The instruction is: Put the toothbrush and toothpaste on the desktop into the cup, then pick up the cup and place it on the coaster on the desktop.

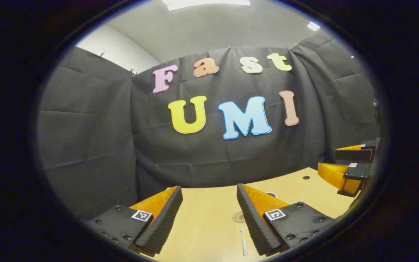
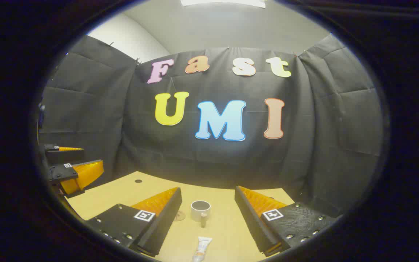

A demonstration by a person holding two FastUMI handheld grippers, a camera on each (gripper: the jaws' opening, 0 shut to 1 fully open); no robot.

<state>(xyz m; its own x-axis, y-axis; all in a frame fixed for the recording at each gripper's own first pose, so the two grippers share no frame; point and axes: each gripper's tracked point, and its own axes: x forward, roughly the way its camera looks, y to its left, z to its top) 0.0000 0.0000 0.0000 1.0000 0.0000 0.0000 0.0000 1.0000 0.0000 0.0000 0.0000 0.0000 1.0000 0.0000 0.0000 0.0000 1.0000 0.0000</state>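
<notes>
In the right gripper view a white cup (image 2: 200,210) stands upright on the wooden desk (image 2: 224,225), straight ahead of my open right gripper (image 2: 208,191). A toothpaste tube (image 2: 202,248) lies nearer, between the fingers. A round tan coaster (image 2: 179,215) peeks out beside the cup, partly hidden by a finger. In the left gripper view a white toothbrush (image 1: 244,242) lies on the desk (image 1: 202,218), close to the right-hand finger of my open left gripper (image 1: 208,189). The coaster (image 1: 238,217) lies just past it. Both grippers hover above the desk, holding nothing.
Each view catches the other gripper off to the side: the right one (image 1: 347,171) in the left gripper view, the left one (image 2: 73,171) in the right gripper view. A small dark hole (image 2: 138,181) marks the desk's far part. Black cloth walls close the desk's back and sides.
</notes>
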